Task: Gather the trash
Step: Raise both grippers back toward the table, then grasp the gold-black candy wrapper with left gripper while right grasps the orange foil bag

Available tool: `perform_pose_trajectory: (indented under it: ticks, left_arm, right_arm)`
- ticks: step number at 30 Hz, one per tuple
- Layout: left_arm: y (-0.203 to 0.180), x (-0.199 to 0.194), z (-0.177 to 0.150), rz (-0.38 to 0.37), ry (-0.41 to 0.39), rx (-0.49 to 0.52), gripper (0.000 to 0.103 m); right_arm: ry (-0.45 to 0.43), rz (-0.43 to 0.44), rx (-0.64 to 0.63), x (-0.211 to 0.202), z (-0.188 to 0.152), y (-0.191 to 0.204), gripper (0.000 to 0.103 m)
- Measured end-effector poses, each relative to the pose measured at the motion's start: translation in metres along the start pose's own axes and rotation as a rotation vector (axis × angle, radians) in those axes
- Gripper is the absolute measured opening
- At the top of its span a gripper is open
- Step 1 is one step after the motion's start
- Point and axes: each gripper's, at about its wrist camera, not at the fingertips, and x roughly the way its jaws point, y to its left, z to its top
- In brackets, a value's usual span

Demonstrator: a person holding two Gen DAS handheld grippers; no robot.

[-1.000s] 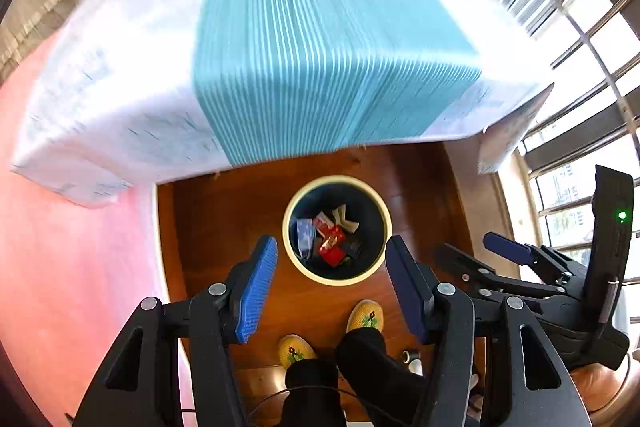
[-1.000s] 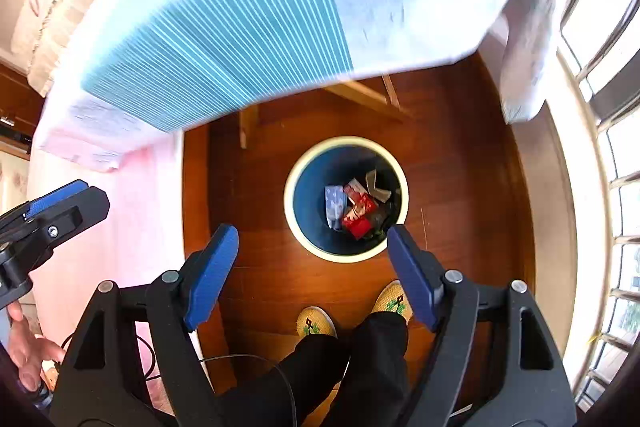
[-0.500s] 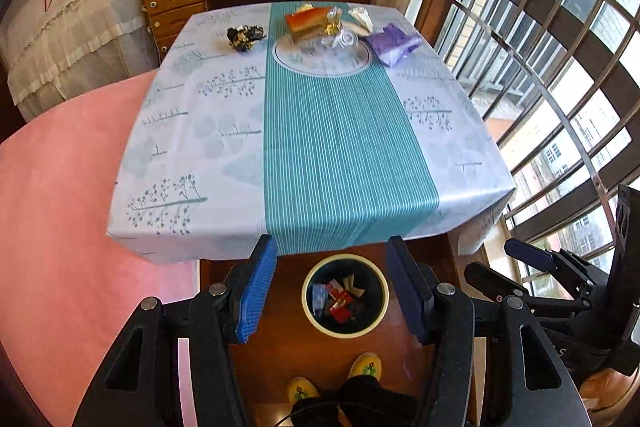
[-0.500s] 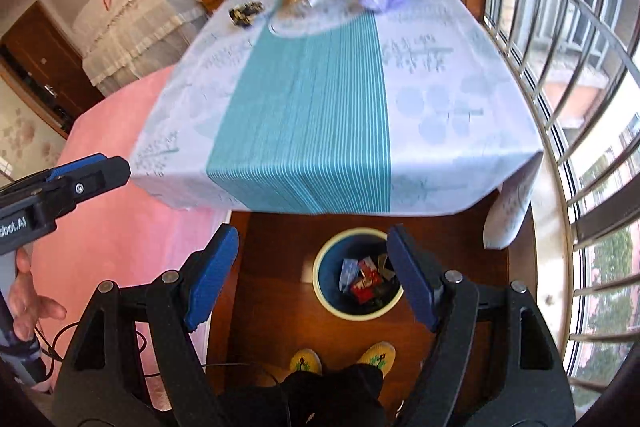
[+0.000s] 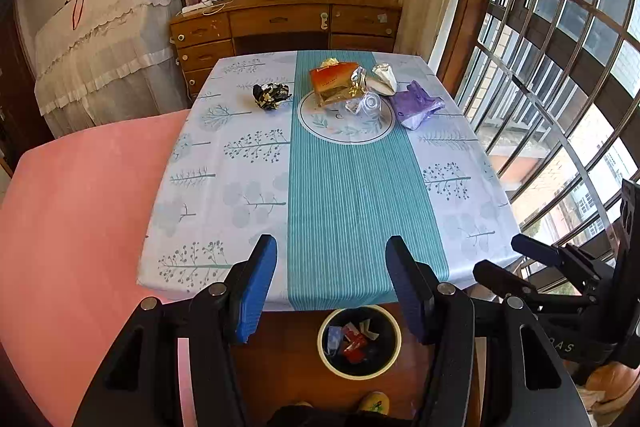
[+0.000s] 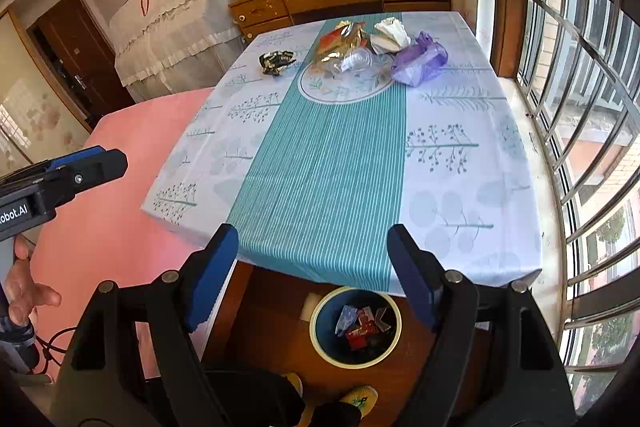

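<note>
Both hand-held grippers (image 5: 330, 287) (image 6: 312, 275) gape empty above bin (image 5: 396, 323)

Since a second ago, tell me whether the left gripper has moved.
Yes. The left gripper has tilted up and away from the trash bin: the bin sat centred between its fingers, now it lies low and the tabletop fills the view.

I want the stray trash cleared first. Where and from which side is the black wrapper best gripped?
Grip the black wrapper across its crumpled middle, coming from above. It is a low, bunched wad lying flat on the tablecloth, with no edge standing up to pinch from the side. It lies apart from the pile by the orange packet, so the open left tongs can probably straddle it freely.
</note>
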Motion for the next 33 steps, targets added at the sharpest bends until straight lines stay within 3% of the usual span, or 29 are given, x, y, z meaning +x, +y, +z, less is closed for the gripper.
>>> perform_pose_trajectory:
  ticks: [8, 21, 26, 33]
  left_arm:
    - [0.011, 0.043, 0.067, -0.026, -0.037, 0.077, 0.066]
    - [0.086, 0.210, 0.241, -0.131, 0.010, 0.183, 0.066]
    - [0.124, 0.293, 0.287, -0.144, 0.094, 0.158, 0.066]
    - [0.155, 0.381, 0.309, -0.168, 0.231, 0.081, 0.066]
  right_arm:
    - [-0.030, -0.028, 0.033, 0.042, 0.073, -0.012, 0.075]
    - [0.045, -0.127, 0.197, 0.193, 0.239, -0.032, 0.074]
    - [0.086, -0.140, 0.261, 0.263, 0.288, -0.051, 0.073]
    - [0.125, -0.136, 0.318, 0.339, 0.320, -0.078, 0.069]
